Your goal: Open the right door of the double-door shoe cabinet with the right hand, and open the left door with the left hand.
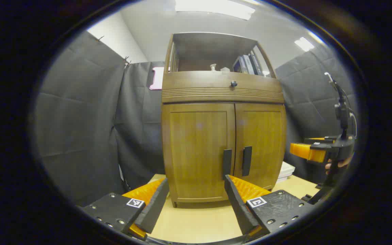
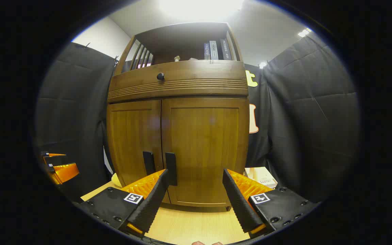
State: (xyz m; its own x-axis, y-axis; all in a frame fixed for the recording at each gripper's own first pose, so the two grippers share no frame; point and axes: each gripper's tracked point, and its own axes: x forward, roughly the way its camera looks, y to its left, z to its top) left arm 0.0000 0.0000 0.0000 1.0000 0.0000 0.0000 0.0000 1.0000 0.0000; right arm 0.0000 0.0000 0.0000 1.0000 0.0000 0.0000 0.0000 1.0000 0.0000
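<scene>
A brown wooden shoe cabinet (image 1: 223, 92) (image 2: 179, 85) stands on a light tabletop with both doors shut. In the left gripper view, the left door (image 1: 197, 149) carries a dark vertical handle (image 1: 227, 164), and the right door (image 1: 262, 143) has its own handle (image 1: 246, 161). My left gripper (image 1: 196, 185) is open, a short way in front of the left door. The right gripper (image 1: 310, 151) hangs farther off at the right, held by a hand. In the right gripper view, my right gripper (image 2: 196, 177) is open before the right door (image 2: 206, 149), near its handle (image 2: 170, 169). The left handle (image 2: 148, 163) sits beside it.
The cabinet has a drawer with a round knob (image 1: 233, 83) and an open shelf holding books (image 1: 248, 64). A light tabletop (image 1: 199, 221) lies under it. Flat books (image 2: 260, 177) lie to the cabinet's right. Black cloth walls surround the booth.
</scene>
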